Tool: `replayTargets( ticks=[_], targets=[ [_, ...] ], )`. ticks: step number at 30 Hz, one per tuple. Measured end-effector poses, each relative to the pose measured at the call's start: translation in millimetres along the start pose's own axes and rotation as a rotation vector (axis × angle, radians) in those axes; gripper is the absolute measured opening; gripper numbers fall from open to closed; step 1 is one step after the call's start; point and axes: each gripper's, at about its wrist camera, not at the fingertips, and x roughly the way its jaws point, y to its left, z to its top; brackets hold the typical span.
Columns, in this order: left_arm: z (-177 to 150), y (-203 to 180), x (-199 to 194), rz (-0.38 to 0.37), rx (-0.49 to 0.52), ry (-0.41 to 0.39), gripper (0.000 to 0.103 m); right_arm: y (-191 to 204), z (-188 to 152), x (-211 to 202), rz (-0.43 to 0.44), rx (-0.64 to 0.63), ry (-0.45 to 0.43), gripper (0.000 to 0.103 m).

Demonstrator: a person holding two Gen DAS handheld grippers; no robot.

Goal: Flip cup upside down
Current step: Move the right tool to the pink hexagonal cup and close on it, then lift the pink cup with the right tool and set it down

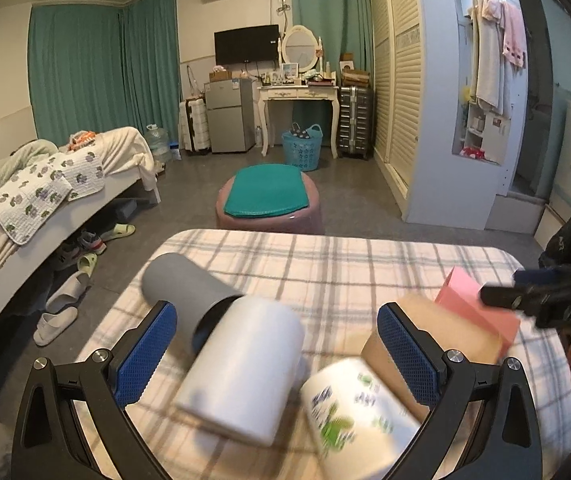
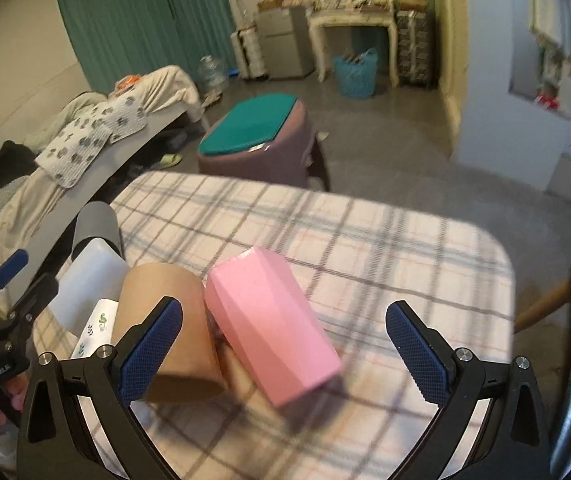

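- five cups are lying on their sides in a cluster on the plaid-covered surface point(image 2: 365, 248), all near its left edge.
- taking the white cup point(image 1: 241, 364) as the landmark: the grey cup point(image 1: 189, 288) is lying just behind it toward the far left, its open mouth touching or overlapping the white cup's far end.
- the leaf-printed cup point(image 1: 349, 408) is lying just to the right of the white cup, close to it, and is blurred.
- the brown cup point(image 1: 401, 344) is lying to the right of the white cup, beyond the printed one, and the pink faceted cup point(image 2: 273, 328) is lying on the brown cup's far side, touching it.
- the left gripper point(image 1: 277, 356) is hovering over the white cup with its fingers point(image 1: 149, 348) spread wide, the white and printed cups sitting between them in view; nothing is held.
- the right gripper point(image 2: 285, 348) is hanging above the pink cup with its fingers point(image 2: 417, 348) also spread wide, gripping nothing.
- a purple stool with a teal cushion point(image 1: 267, 196) is standing on the floor beyond the surface, well behind the white cup.
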Motion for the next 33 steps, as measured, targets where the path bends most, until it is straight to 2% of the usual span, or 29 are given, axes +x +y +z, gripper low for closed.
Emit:
replayTargets(
  ticks=[2, 7, 15, 16, 17, 19, 25, 33],
  targets=[
    [4.4, -5.8, 7.2, -0.006, 0.009, 0.002, 0.103, -2.0, 2.4, 16.8, 0.012, -0.018, 0.038, 0.098],
    [8.3, -15.5, 19.5, -0.007, 0.036, 0.008, 0.103, -8.8, 5.7, 45.5, 0.093, 0.009, 0.095, 0.097],
    [5.4, -17.8, 25.8, 0.019, 0.061, 0.008, 0.103, -6.2, -0.5, 72.9, 0.210, 0.039, 0.158, 0.087],
    [5.2, -16.7, 25.0, 0.017, 0.058, 0.008, 0.103, -5.2, -1.1, 73.3, 0.212, 0.037, 0.159, 0.085],
    [5.1, -15.6, 24.0, 0.015, 0.055, 0.008, 0.103, -4.2, -1.9, 72.3, 0.218, 0.040, 0.160, 0.075],
    [5.3, -13.5, 20.5, 0.015, 0.051, 0.003, 0.103, -3.5, -3.3, 67.4, 0.241, 0.052, 0.158, 0.071],
    [3.0, -4.0, 0.2, -0.001, 0.026, -0.021, 0.103, 2.8, -16.1, 30.2, 0.140, 0.069, 0.085, 0.066],
    [-5.0, 8.9, -34.6, -0.050, -0.016, -0.066, 0.103, 34.1, -46.1, -59.2, -0.097, 0.060, -0.072, 0.066]
  ],
)
